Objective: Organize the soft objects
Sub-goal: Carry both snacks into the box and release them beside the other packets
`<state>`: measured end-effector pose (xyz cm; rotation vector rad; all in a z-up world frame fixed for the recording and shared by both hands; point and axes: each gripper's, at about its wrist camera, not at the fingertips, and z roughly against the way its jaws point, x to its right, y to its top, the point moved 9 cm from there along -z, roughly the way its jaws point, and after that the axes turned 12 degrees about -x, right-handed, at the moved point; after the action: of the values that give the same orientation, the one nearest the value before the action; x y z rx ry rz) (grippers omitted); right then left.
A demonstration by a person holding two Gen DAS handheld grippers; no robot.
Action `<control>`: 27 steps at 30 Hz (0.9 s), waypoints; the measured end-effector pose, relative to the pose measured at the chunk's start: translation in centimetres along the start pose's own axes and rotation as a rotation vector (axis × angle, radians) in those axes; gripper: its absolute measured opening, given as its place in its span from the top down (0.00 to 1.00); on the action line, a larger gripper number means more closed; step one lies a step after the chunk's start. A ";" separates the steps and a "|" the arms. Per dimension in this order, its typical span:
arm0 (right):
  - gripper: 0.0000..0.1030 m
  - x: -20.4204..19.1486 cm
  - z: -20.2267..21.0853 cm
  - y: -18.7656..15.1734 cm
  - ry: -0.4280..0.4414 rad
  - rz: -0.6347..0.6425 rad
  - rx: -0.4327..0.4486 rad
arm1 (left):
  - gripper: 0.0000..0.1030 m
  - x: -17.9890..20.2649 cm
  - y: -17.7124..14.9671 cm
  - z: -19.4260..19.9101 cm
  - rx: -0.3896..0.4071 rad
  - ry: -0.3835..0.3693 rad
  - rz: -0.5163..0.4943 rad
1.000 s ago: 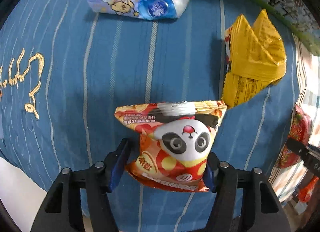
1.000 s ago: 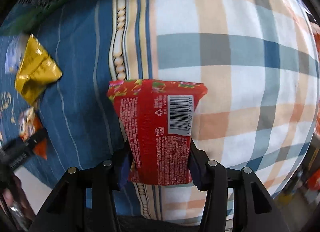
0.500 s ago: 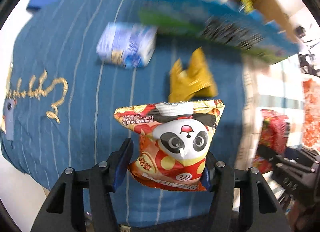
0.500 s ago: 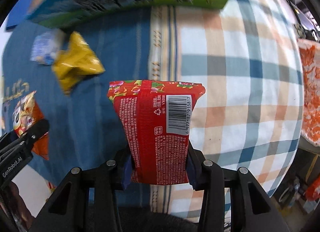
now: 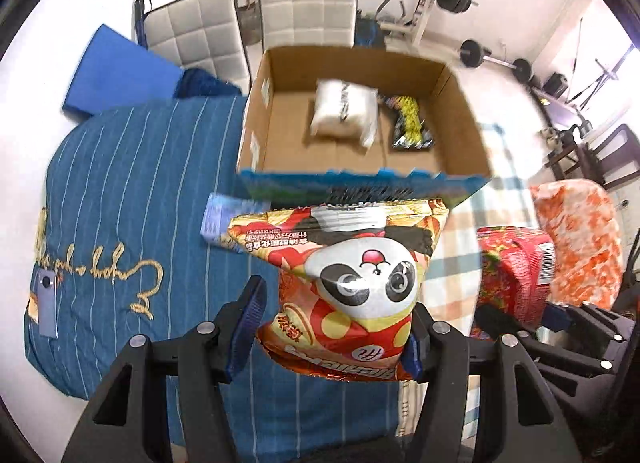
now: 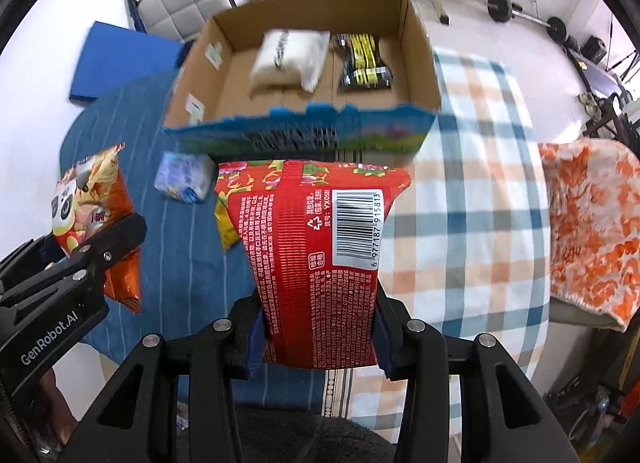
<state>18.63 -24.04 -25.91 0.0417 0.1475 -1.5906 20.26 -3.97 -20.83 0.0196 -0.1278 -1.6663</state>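
Both up in the air! Left tool (image 5: 332, 327) clamped on the orange panda-print snack bag (image 5: 344, 283), right tool (image 6: 318, 337) squeezing the red foil barcode packet (image 6: 316, 259). Straight ahead, beyond both: open brown cardboard box (image 6: 420, 47), long side crosswise, roughly equally near.

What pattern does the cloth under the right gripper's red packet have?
The cloth has a plaid check of blue-grey, orange and white. It shows best in the right wrist view, behind the red packet.

box print (image 6: 304, 135): blurred, unreadable
yellow packet (image 6: 226, 229): mostly hidden behind red packet (image 6: 320, 263)
tissue pack (image 5: 218, 223): blurred, below box
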 end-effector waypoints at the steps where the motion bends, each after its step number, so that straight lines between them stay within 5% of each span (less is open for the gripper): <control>1: 0.55 0.0 0.6 0.1 0.006 0.001 0.010 | 0.45 0.0 0.0 0.0 0.005 -0.008 -0.003; 13: 0.56 -1.2 3.7 3.4 0.101 -0.026 0.051 | 0.45 0.4 4.0 2.2 0.027 -0.069 -0.003; 22: 0.56 2.2 2.7 12.6 0.038 -0.081 0.054 | 0.45 -1.2 14.2 0.3 0.017 -0.001 -0.046; 27: 0.55 4.2 -1.1 18.8 -0.053 -0.100 0.006 | 0.45 -3.3 21.2 -6.0 -0.097 0.106 -0.038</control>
<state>37.21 -28.44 -28.79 -0.0034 0.1045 -1.6908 42.18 -3.09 -24.94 0.0371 0.0334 -1.7041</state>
